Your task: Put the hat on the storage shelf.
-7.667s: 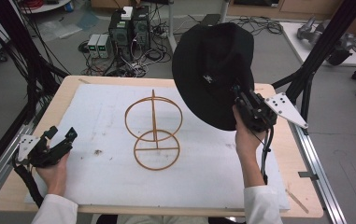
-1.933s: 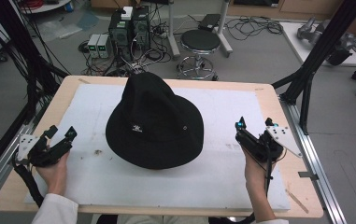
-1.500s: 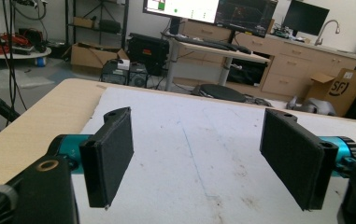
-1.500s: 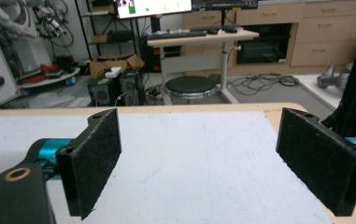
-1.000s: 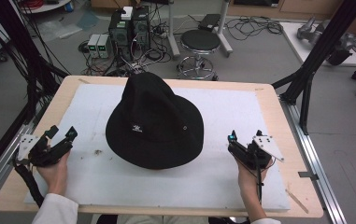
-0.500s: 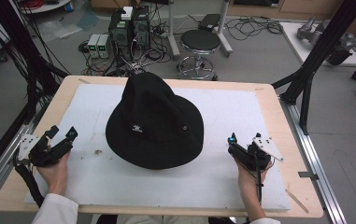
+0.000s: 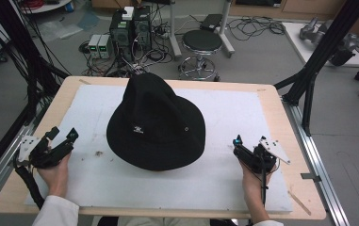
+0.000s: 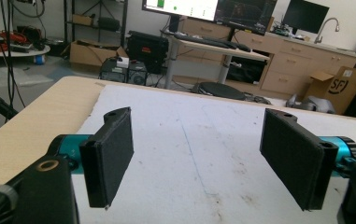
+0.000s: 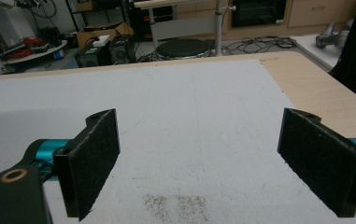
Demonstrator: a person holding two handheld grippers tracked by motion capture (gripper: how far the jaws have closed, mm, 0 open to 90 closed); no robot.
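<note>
A black bucket hat (image 7: 156,125) with a small white logo rests in the middle of the white mat (image 7: 243,113), crown up and brim spread. It hides whatever is beneath it. My left gripper (image 7: 64,134) rests at the mat's near left edge, open and empty, well left of the hat. Its pads (image 8: 110,154) stand wide apart over bare mat (image 8: 194,140). My right gripper (image 7: 248,145) rests at the near right, open, a short way from the brim. Its pads (image 9: 96,158) frame only bare mat (image 9: 199,130).
The mat covers a wooden table (image 7: 281,108) with black frame posts (image 7: 316,66) at both sides. A stool (image 7: 203,42) and computer boxes (image 7: 130,28) stand on the floor beyond the far edge. Free mat lies left and right of the hat.
The hat, earlier held up in my right gripper beside a wire stand, now sits over that stand. My right gripper has let go and drawn back to the near right edge.
</note>
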